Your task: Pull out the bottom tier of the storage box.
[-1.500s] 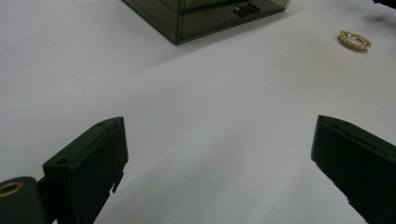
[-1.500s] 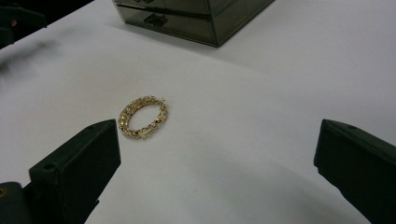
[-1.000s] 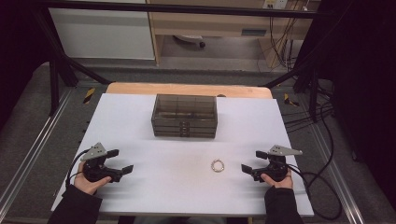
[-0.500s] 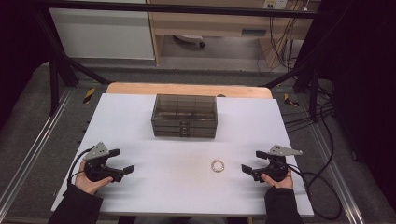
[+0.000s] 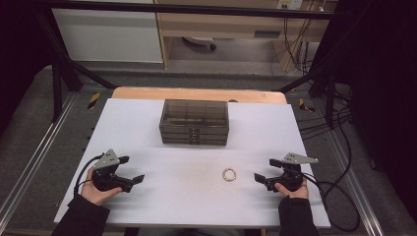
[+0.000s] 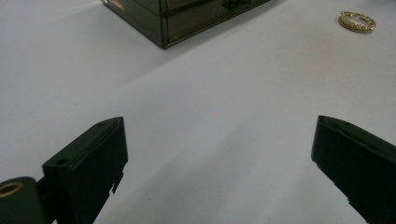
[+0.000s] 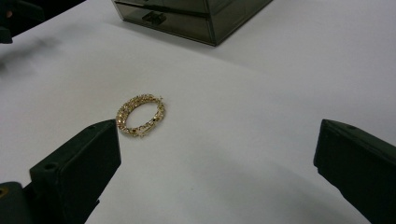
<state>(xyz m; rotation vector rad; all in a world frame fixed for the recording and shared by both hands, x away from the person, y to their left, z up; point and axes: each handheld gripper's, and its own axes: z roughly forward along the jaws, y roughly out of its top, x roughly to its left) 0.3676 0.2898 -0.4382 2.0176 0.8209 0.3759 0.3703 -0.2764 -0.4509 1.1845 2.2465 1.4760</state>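
A gold bracelet (image 5: 229, 174) lies flat on the white table (image 5: 196, 206), right of centre; it appears close ahead in the right gripper view (image 7: 140, 115) and far off in the left gripper view (image 6: 357, 21). A smoky clear drawer box (image 5: 194, 122) stands at the table's back middle, drawers shut, also seen as the drawer box (image 7: 191, 16) and drawer box (image 6: 182, 18). My left gripper (image 5: 131, 169) rests at the front left, open and empty. My right gripper (image 5: 266, 170) sits at the front right, open, a short way right of the bracelet.
A wooden board edge (image 5: 196, 93) runs behind the white table. Metal frame rails (image 5: 29, 167) flank the table, and cables (image 5: 339, 196) trail on the floor to the right. Cabinets (image 5: 108, 29) stand beyond the table.
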